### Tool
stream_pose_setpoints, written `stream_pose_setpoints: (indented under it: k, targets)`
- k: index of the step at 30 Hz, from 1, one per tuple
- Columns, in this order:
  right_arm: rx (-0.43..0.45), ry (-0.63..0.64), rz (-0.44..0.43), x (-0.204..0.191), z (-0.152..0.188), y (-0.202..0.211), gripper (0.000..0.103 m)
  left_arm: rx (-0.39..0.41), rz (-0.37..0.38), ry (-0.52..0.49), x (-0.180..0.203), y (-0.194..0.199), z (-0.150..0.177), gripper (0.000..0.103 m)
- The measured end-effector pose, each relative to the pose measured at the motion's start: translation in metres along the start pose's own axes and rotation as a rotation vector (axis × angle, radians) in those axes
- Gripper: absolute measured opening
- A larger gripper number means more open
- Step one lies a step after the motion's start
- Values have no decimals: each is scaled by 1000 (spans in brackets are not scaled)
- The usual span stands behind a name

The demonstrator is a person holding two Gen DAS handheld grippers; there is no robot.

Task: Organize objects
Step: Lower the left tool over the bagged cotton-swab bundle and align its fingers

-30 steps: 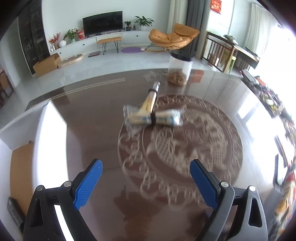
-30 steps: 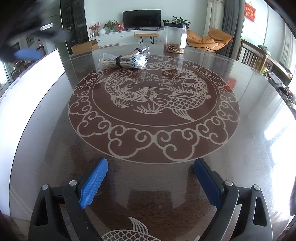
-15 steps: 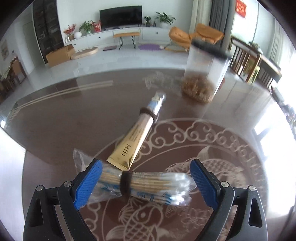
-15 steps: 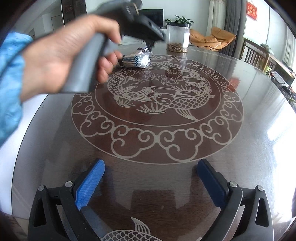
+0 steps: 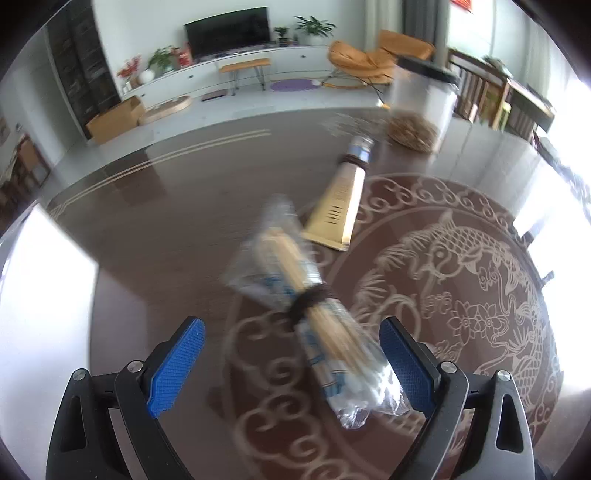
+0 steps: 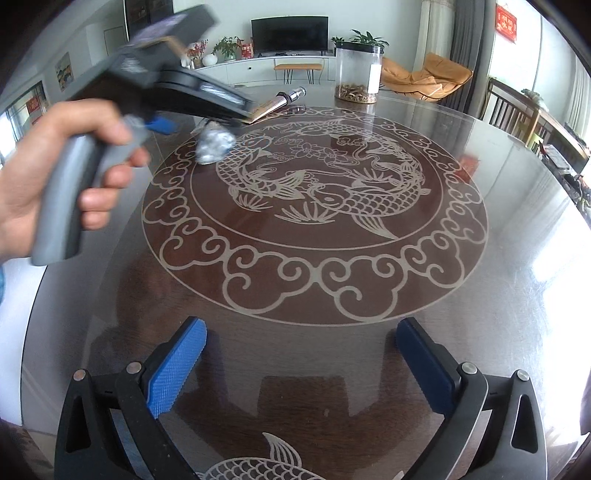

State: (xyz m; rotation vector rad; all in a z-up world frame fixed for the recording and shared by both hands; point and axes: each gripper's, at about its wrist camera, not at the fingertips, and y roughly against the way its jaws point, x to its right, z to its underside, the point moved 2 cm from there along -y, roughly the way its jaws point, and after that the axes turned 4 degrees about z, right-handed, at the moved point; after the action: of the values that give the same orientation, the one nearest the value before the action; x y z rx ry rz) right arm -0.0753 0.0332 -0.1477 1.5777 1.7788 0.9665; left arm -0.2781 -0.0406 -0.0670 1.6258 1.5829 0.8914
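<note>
While the left gripper point(image 5: 291, 365) hangs over the desk point(image 5: 166, 229), its fingers point(image 5: 176, 365) stand released around the swab pack point(image 5: 317, 325). The right gripper point(image 6: 301, 369) grasps nothing, its fingers having just spread wide. A gold tube point(image 5: 338, 206) lies beyond the pack.

No readable txt. Gold tube point(image 5: 338, 205) has dark print, too blurred to make out. Bundle wrapper point(image 5: 314, 321) has blue marks, illegible. Red wall sign point(image 6: 506, 20) w/ characters, too small. White label on clear jar point(image 6: 373, 79): can't read.
</note>
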Motion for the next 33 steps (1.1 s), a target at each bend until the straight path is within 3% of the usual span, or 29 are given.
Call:
stream_pose_setpoints:
  k: [4, 8, 13, 17, 18, 23, 25, 31, 33]
  targets:
    - [-2, 5, 6, 0, 0, -1, 103, 34, 26, 81, -22, 15, -7, 96]
    - [-1, 3, 5, 0, -1, -1, 103, 3, 72, 92, -15, 5, -13, 96]
    - [0, 2, 3, 0, 0, -1, 103, -56, 26, 106, -5, -32, -1, 97]
    - [0, -1, 0, 0, -1, -2, 103, 1, -9, 83, -4, -33, 3, 99]
    - [0, 0, 1, 0, -1, -2, 103, 9, -7, 79, -5, -32, 5, 96]
    - [-1, 2, 3, 0, -2, -2, 103, 64, -23, 93, -15, -17, 9, 50]
    - [-2, 2, 3, 0, -1, -2, 103, 70, -34, 108, -20, -12, 14, 44]
    - [-2, 3, 5, 0, -1, -2, 103, 67, -70, 158, -32, 5, 39, 46]
    - [-2, 2, 5, 0, -1, -2, 103, 69, -86, 172, -36, 7, 45, 58]
